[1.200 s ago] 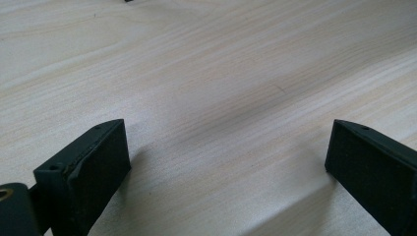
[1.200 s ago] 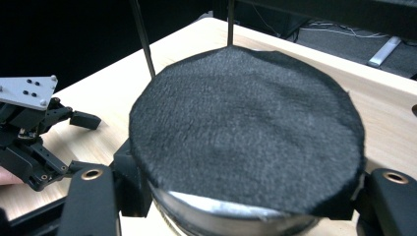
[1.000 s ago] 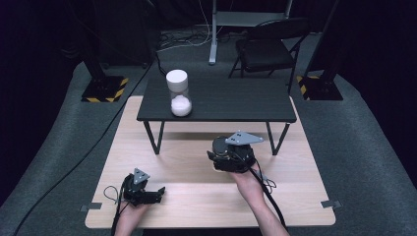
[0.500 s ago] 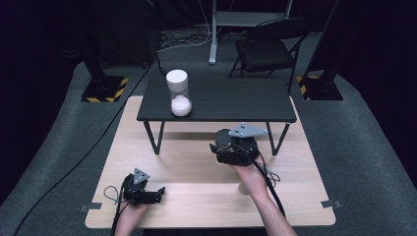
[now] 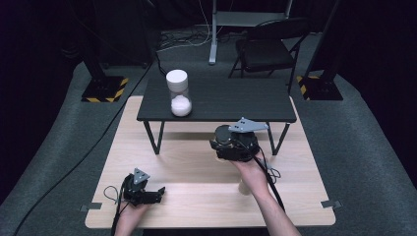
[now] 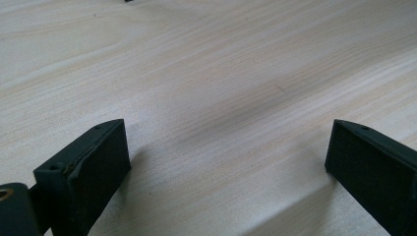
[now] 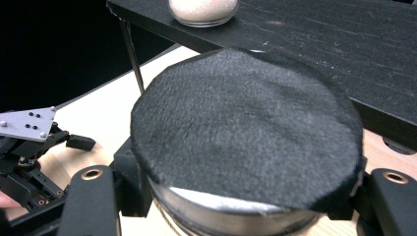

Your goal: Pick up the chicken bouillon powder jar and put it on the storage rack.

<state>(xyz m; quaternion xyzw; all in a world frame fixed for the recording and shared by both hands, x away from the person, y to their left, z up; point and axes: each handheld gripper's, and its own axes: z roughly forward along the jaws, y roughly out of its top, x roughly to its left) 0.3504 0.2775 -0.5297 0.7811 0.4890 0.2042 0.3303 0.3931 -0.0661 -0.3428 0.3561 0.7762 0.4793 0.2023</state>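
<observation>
My right gripper (image 5: pixel 227 145) (image 7: pixel 241 201) is shut on a round object (image 7: pixel 246 132) with a black felt face and a silvery metal rim. It hangs above the wooden table (image 5: pixel 196 167), just in front of the low black table (image 5: pixel 231 101). The object (image 5: pixel 223 135) shows as a dark cylinder at the gripper's front. A clear jar (image 5: pixel 178 93) with a white lid and white powder stands on the black table's left part. My left gripper (image 5: pixel 156 192) (image 6: pixel 226 162) rests open on the wood at the front left, with bare wood between its jaws.
A small pale peg-like thing (image 5: pixel 243 187) stands on the wood beside my right forearm. The left gripper (image 7: pixel 29 147) lies off to the left in the right gripper view. A chair (image 5: pixel 268 46) and stands with yellow-black bases (image 5: pixel 105 88) are on the floor beyond.
My right gripper has risen slightly and tilted with the round object still in its jaws. The left gripper has not moved.
</observation>
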